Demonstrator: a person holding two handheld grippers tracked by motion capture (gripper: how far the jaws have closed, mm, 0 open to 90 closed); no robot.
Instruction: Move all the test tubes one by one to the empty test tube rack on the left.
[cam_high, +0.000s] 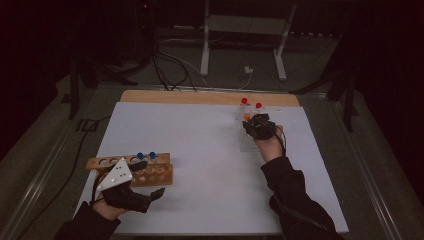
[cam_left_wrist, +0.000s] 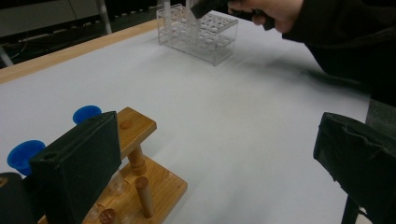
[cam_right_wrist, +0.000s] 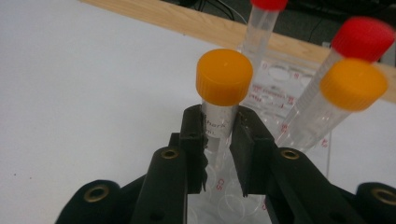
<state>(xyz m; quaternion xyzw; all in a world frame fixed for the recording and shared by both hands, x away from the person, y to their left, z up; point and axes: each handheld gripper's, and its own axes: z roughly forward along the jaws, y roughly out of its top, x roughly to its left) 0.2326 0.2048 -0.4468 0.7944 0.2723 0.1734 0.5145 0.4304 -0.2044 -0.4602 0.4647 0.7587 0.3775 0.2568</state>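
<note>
Jaws pinched snug on the orange-capped tube (cam_right_wrist: 218, 107), your right hand-held gripper (cam_right_wrist: 218, 140) grips just under the cap, leaving the top free for a straight pull. That tube is clear plastic with a printed label, standing in the clear rack (cam_left_wrist: 198, 32) at the far right of the surface (cam_high: 200, 150). Your left hand-held gripper (cam_left_wrist: 210, 163) hangs wide open and empty beside the wooden rack (cam_left_wrist: 140, 154), probably waiting to steady it.

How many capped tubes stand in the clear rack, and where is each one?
4. One orange-capped tube sits clamped between the right gripper jaws; a second orange-capped tube leans at its right; two red-capped tubes stand behind. Others may be hidden.
</note>
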